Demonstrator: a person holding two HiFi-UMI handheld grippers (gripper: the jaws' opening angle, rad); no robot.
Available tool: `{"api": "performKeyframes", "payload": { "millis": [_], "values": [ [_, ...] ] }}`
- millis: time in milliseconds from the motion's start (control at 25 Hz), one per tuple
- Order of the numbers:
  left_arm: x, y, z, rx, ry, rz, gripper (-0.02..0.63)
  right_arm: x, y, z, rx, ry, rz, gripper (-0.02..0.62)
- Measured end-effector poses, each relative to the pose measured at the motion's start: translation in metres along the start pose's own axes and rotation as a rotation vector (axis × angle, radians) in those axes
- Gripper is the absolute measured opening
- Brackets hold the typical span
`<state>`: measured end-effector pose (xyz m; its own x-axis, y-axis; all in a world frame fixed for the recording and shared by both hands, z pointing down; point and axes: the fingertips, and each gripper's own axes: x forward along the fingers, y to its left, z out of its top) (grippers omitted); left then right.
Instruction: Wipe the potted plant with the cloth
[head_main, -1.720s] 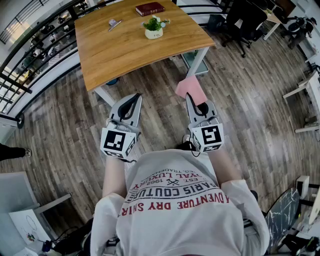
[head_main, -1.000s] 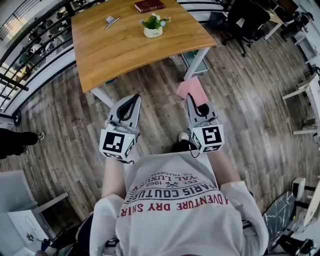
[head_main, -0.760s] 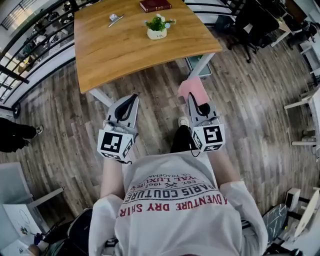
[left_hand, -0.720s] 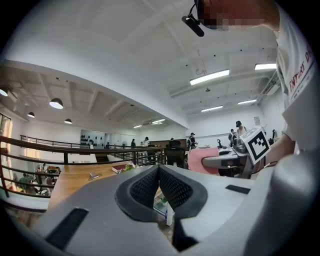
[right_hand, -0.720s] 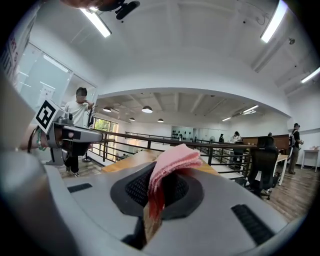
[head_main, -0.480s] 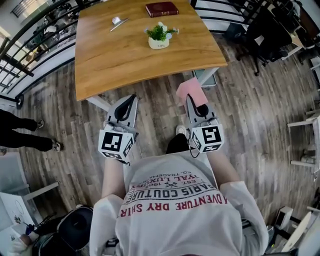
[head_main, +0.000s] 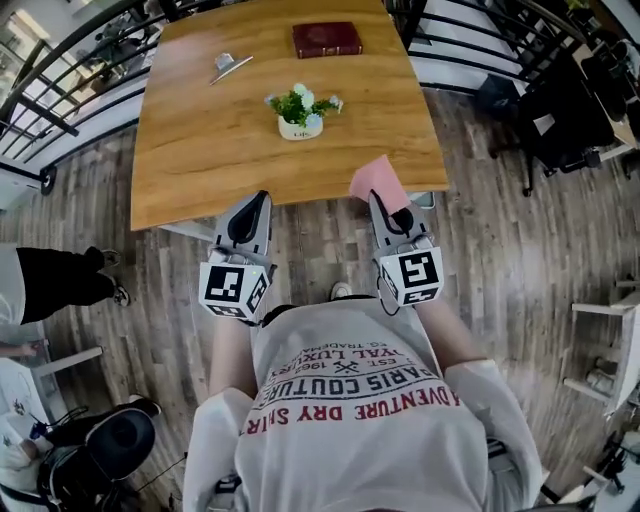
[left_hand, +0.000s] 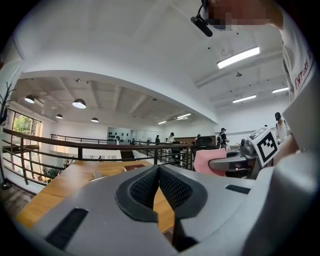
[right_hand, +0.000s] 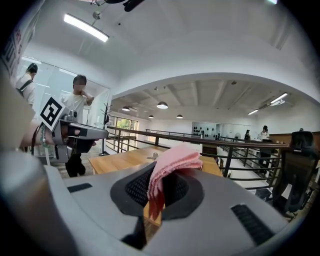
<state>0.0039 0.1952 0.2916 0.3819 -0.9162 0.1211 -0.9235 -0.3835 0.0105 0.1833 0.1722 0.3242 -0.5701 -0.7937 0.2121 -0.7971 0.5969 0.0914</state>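
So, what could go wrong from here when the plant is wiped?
1. The plant stands free on the table; the left gripper is shut and empty, so a push may tip it.
2. The right gripper pinches only part of the cloth; it may slip out on the leaves.

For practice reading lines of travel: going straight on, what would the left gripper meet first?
Probably the wooden table: the left gripper points low across it from its near edge. The potted plant sits close beside that line; depth is unclear.
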Motion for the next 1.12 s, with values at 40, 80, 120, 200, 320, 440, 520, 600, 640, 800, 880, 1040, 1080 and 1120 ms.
{"api": "performKeyframes", "payload": {
  "millis": [40, 80, 120, 200, 320, 440, 520, 600, 640, 800, 880, 1040, 1080, 1120],
  "values": [
    [0.008, -0.002, -0.002, -0.003, 0.011, 0.009, 0.017, 0.005, -0.009, -0.002, 0.004, 0.009, 0.011, 0.035],
    [0.016, -0.002, -0.004, -0.006, 0.022, 0.015, 0.017, 0.010, -0.016, -0.004, 0.006, 0.016, 0.020, 0.035],
    [0.023, -0.002, -0.005, -0.006, 0.033, 0.021, 0.017, 0.017, -0.023, -0.005, 0.006, 0.022, 0.029, 0.035],
    [0.038, 0.003, -0.010, -0.004, 0.054, 0.032, 0.017, 0.032, -0.033, -0.008, 0.007, 0.030, 0.045, 0.035],
    [0.061, 0.014, -0.022, -0.013, 0.084, 0.044, 0.017, 0.057, -0.045, -0.017, 0.013, 0.052, 0.061, 0.035],
    [0.086, 0.029, -0.036, -0.016, 0.122, 0.043, 0.017, 0.084, -0.055, -0.025, 0.019, 0.084, 0.070, 0.035],
    [0.106, 0.044, -0.045, -0.021, 0.142, 0.036, 0.017, 0.105, -0.063, -0.028, 0.020, 0.105, 0.066, 0.035],
    [0.126, 0.061, -0.052, -0.034, 0.160, 0.029, 0.017, 0.126, -0.072, -0.031, 0.020, 0.126, 0.057, 0.035],
    [0.135, 0.068, -0.057, -0.041, 0.173, 0.026, 0.017, 0.135, -0.077, -0.032, 0.022, 0.139, 0.051, 0.035],
    [0.164, 0.089, -0.084, -0.073, 0.260, -0.003, 0.017, 0.165, -0.092, -0.047, 0.034, 0.208, 0.032, 0.035],
    [0.177, 0.097, -0.100, -0.073, 0.308, -0.018, 0.017, 0.180, -0.098, -0.059, 0.040, 0.242, 0.019, 0.035],
    [0.200, 0.108, -0.127, -0.065, 0.364, -0.065, 0.017, 0.211, -0.101, -0.091, 0.036, 0.332, 0.010, 0.035],
    [0.206, 0.109, -0.133, -0.063, 0.373, -0.080, 0.017, 0.218, -0.099, -0.100, 0.031, 0.357, 0.016, 0.035],
    [0.210, 0.110, -0.139, -0.062, 0.382, -0.095, 0.017, 0.224, -0.097, -0.109, 0.027, 0.382, 0.023, 0.035]
  ]
}}
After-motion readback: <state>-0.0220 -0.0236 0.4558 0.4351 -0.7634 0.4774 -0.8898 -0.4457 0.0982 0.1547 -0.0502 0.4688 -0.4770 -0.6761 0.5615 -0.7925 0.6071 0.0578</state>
